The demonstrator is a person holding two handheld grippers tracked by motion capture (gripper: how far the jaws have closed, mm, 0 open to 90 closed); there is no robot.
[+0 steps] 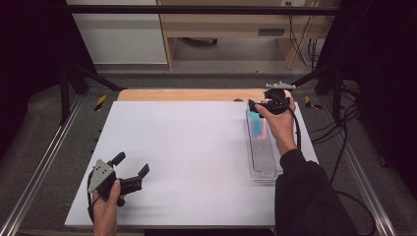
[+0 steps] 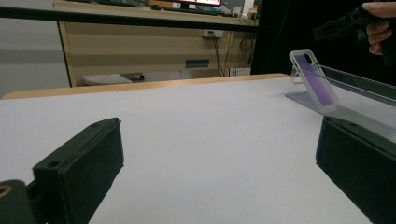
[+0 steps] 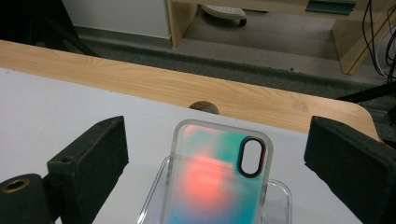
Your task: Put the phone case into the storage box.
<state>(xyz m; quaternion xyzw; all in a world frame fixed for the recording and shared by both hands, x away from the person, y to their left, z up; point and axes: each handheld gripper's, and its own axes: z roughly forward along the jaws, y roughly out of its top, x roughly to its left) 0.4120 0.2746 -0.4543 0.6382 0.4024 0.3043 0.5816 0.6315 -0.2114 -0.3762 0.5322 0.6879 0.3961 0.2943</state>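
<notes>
A clear phone case (image 1: pixel 256 124) with a teal and pink sheen leans upright at the far end of a long transparent tray (image 1: pixel 264 160) on the right of the white sheet. My right gripper (image 1: pixel 255 105) hovers just above the case, open. In the right gripper view the phone case (image 3: pixel 215 182) stands between the wide black jaws, touching neither. My left gripper (image 1: pixel 132 163) rests open near the front left of the sheet with nothing between its jaws. The left gripper view looks across the sheet to the phone case (image 2: pixel 315 81) and the right gripper (image 2: pixel 345 23) above it.
The white sheet (image 1: pixel 187 147) covers most of the wooden table (image 1: pixel 187 94), whose bare far edge has a dark knot (image 3: pixel 203 106). Metal frame rails run along both sides. Shelving and cables stand behind the table.
</notes>
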